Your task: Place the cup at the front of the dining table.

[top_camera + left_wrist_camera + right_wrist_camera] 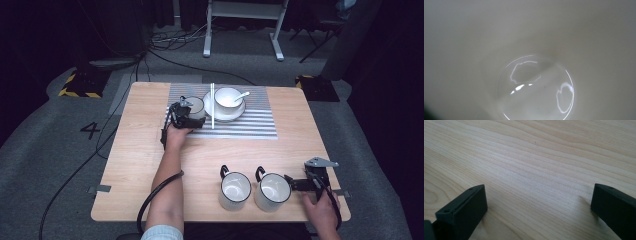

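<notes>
The left gripper (184,116) is at a white mug (194,107) on the far striped placemat (250,125), its grip unclear. The right gripper (300,184) rests released, just right of the near-right mug (272,191).

High view: you look forward and down from above your side of the table (150,165), taking in the whole top and the floor beyond.
Left gripper view: your camera sits very close inside a white cup (534,90), facing its glossy bottom.
Right gripper view: your camera looks low along the bare wood (536,165), close to the surface.
Shared: the cup (195,106) on the striped mat (250,125), and the tabletop near your right hand.
</notes>
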{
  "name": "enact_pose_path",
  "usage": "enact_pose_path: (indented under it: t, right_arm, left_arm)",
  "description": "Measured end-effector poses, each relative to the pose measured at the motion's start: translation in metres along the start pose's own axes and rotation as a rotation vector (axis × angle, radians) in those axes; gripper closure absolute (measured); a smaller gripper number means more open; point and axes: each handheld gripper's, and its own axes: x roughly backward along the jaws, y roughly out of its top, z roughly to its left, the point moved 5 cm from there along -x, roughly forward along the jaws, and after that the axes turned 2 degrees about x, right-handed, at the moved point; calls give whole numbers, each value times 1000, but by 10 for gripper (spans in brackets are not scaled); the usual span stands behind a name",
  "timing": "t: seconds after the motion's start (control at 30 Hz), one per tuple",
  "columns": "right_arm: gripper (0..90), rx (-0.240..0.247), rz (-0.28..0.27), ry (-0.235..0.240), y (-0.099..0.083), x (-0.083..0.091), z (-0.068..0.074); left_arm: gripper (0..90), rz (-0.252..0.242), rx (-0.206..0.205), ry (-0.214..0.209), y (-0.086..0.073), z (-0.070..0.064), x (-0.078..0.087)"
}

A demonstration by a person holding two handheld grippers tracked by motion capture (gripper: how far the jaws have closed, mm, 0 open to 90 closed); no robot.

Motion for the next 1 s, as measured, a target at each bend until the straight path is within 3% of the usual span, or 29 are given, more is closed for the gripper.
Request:
enact_pose_path:
  t: [0.07,0.43,0.67,0.83,0.93,0.97,1.0]
  right_arm:
    - [5,0,0,0,0,0,0]
    - [5,2,0,-2,0,0,0]
    - [4,3,1,-1,0,0,0]
    - [5,-1,1,0,0,0,0]
    - [5,-1,0,0,0,0,0]
    - [4,-1,0,1,0,0,0]
    - [5,-1,1,1,0,0,0]
  left_arm:
    - [38,16,-50,19,-1,-3,-1]
    - [36,25,-48,18,-1,-2,0]
    - [31,66,-27,-2,0,-2,1]
    - [17,26,6,-17,3,-2,7]
    - [16,79,-22,1,2,-2,10]
    - [17,88,-54,18,2,-3,16]
    - [17,82,-54,20,1,-4,20]
